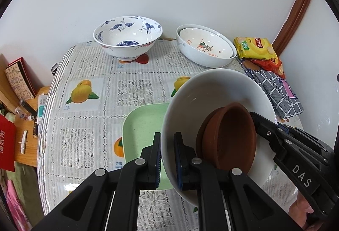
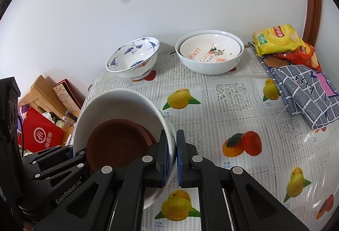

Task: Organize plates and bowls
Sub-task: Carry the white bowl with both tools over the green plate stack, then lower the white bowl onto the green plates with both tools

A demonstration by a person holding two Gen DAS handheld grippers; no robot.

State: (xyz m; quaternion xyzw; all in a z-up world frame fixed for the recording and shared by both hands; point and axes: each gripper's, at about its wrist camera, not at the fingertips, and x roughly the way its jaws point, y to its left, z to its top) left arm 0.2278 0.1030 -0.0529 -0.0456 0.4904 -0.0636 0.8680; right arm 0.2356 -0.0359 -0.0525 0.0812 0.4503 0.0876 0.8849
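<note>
White glazed ceramic fills the middle of both wrist views: a large white bowl held tilted above the table, with two brown clay saucers nested and leaning inside it.

In the left wrist view, at nine o'clock, a wooden side shelf carries a book and small clutter. At eleven o'clock a blue-and-white crane bowl stands upright on the fruit-print tablecloth. Near six o'clock the left gripper is clamped on the white bowl's near rim, one finger outside and one inside, over a pale green plate lying flat on the cloth. At one o'clock a cream "LEMON" bowl sits nested inside a wider white serving bowl. At two o'clock yellow and red snack bags lie beside a folded grey checked cloth. At four o'clock the right gripper enters.

In the right wrist view the right gripper pinches the white bowl's opposite rim at six o'clock, jaws tight on the wall; the left gripper's body shows at eight o'clock.
</note>
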